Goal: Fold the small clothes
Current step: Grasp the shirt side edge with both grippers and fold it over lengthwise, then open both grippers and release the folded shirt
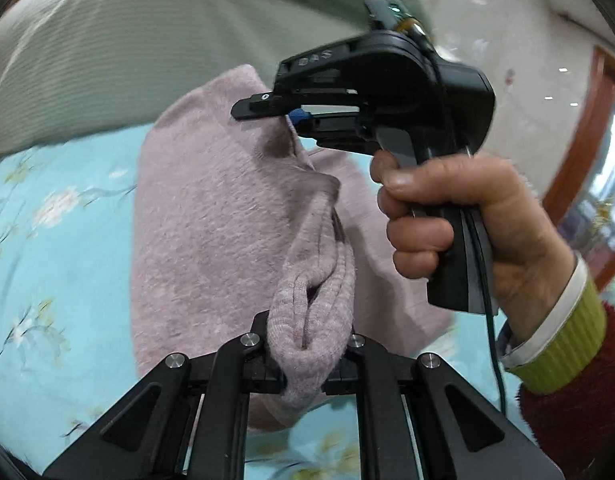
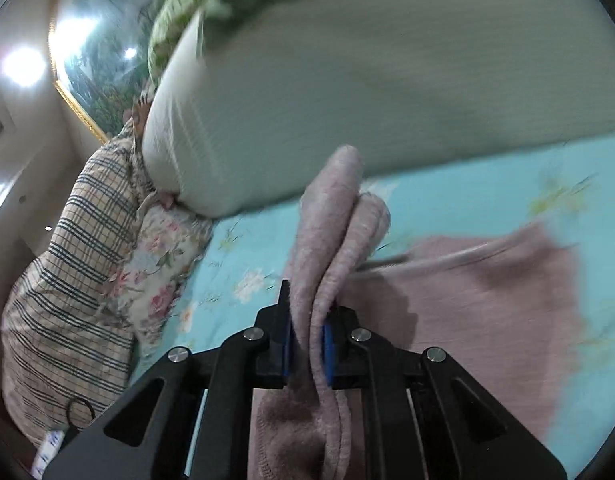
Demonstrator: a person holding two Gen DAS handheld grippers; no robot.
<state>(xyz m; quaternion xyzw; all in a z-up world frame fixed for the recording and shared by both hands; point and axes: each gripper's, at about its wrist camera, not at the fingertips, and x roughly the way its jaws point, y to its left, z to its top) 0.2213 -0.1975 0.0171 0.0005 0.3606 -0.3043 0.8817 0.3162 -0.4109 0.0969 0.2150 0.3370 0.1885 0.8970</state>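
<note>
Both two-finger grippers are clamped on a fuzzy mauve knitted garment point(image 1: 211, 216) lying on the turquoise floral bedsheet point(image 1: 55, 240): the left gripper point(image 1: 303, 364) pinches a bunched ribbed hem, the right gripper point(image 2: 307, 344) a doubled fold between blue pads. Only the left view shows the right hand point(image 1: 479, 232), fist wrapped round the black handle, fingers on the trigger. Only the right view shows the plaid pillow point(image 2: 67, 248).
</note>
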